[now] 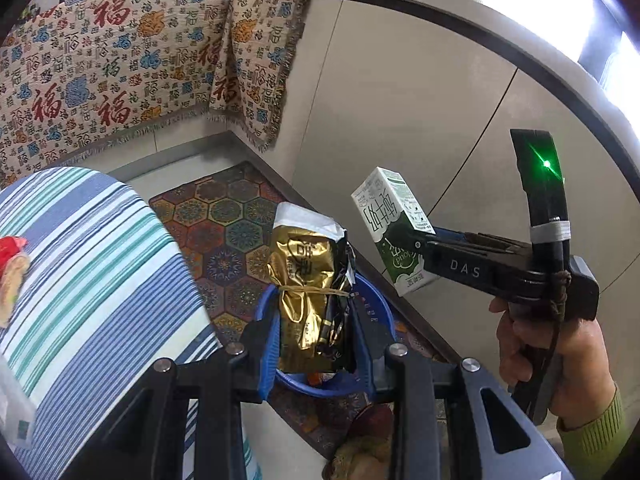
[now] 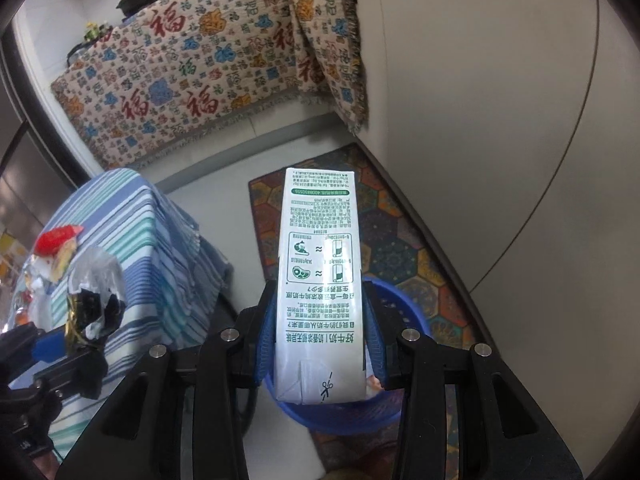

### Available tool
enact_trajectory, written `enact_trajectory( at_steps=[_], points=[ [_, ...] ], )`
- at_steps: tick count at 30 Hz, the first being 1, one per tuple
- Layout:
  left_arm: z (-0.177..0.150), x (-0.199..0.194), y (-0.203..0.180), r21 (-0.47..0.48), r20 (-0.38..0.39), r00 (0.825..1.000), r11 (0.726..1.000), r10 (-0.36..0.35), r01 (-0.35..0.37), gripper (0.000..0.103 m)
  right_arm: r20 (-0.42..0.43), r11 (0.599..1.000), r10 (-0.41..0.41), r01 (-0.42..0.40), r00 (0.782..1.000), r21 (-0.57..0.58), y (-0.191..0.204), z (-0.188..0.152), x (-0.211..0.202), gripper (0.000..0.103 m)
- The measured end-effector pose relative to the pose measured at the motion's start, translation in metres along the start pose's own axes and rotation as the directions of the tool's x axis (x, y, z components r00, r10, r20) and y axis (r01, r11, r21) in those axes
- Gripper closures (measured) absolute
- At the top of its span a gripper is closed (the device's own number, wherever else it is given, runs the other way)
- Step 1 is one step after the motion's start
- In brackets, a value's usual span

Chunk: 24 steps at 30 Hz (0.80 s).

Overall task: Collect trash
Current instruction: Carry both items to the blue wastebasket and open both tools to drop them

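Holding a gold foil bag point(image 1: 306, 276) upright, the left gripper point(image 1: 316, 344) has its blue pads closed against the bag's two sides, low on the crumpled body; a rubber band circles the bag's waist. Directly below it sits a blue basket point(image 1: 380, 312) on a patterned mat point(image 1: 224, 216), a few scraps visible inside. To the right, the right gripper point(image 2: 320, 344) is clamped on a white-and-green milk carton point(image 2: 320, 272), its pads pressed to the carton's long sides near the bottom end, printed panel facing the camera. From the right wrist view the carton hangs over the same basket point(image 2: 396, 296), whose rim shows on both sides of it. In the left wrist view the carton point(image 1: 394, 232) tilts, held above and right of the basket, beside a pale cabinet point(image 1: 420, 100). A striped cloth point(image 1: 92, 260) covers a table at left, more wrappers point(image 2: 56, 248) lying on it. Far off, a patterned throw point(image 1: 120, 68) drapes over a counter.
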<state>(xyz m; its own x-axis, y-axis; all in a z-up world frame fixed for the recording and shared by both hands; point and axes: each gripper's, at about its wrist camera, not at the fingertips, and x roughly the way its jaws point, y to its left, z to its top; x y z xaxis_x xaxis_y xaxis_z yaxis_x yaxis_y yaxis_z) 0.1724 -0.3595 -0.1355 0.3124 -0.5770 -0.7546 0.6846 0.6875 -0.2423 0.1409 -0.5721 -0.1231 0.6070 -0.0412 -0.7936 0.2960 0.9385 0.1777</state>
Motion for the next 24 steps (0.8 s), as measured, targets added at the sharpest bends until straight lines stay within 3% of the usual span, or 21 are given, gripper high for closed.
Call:
enact_trajectory(
  at_steps=[12,24],
  points=[
    [0.001,0.098,-0.014,0.009,-0.119,0.993,1.000,-0.014,0.015,0.071,-0.054,0.998,0.007,-0.004,0.999,0.060,-0.044,-0.003,0.022,0.063],
    [-0.007,0.132,-0.023,0.041,-0.155,0.988,0.999,-0.006,0.013,0.070,-0.076,0.993,0.035,-0.026,0.997,0.114,-0.058,-0.002,0.034,0.062]
  ],
)
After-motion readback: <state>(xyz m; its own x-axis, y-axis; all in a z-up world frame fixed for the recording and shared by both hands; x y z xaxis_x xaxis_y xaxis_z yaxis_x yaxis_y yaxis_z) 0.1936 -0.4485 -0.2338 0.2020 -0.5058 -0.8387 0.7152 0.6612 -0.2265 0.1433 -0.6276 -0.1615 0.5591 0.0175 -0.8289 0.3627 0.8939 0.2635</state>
